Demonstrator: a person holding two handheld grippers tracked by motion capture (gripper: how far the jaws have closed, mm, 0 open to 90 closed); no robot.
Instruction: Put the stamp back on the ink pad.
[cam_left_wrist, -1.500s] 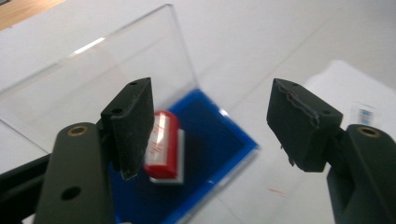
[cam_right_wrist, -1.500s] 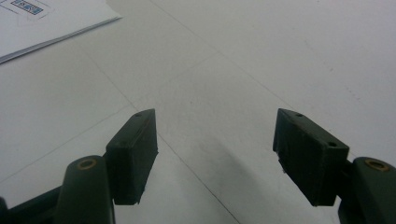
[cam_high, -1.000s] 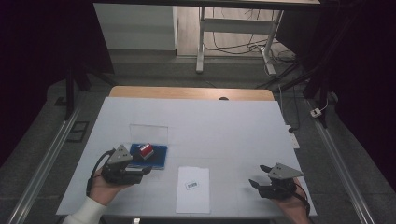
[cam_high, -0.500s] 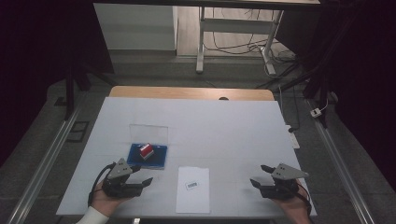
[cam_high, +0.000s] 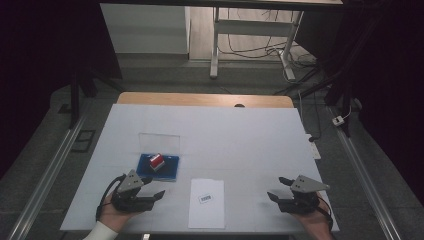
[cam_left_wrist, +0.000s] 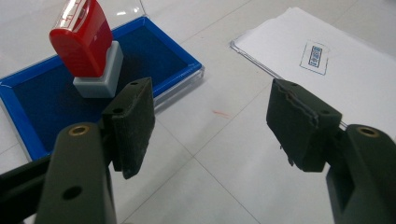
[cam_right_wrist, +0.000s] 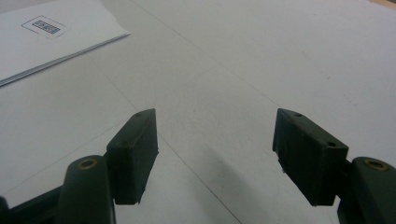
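A red stamp (cam_high: 157, 161) with a grey base stands upright on a blue ink pad (cam_high: 170, 173), left of the table's middle. In the left gripper view the stamp (cam_left_wrist: 84, 42) rises from the pad (cam_left_wrist: 154, 56) just beyond my left jaw. My left gripper (cam_high: 155, 188) lies near the front edge, a little short of the pad, open and empty (cam_left_wrist: 212, 123). A white sheet of paper (cam_high: 206, 202) bearing a small printed mark (cam_high: 205, 198) lies between the hands. My right gripper (cam_high: 276, 188) rests at the front right, open over bare table (cam_right_wrist: 215, 154).
The pad's clear lid (cam_high: 159, 142) lies flat behind it. The white table top (cam_high: 240, 140) has a wooden strip (cam_high: 200, 99) along its far edge. Metal rails run along both sides of the table. The sheet's corner (cam_right_wrist: 42, 42) lies left of the right gripper.
My left gripper has drawn back from the ink pad toward the near edge. The stamp stays on the pad. The right gripper has not moved.
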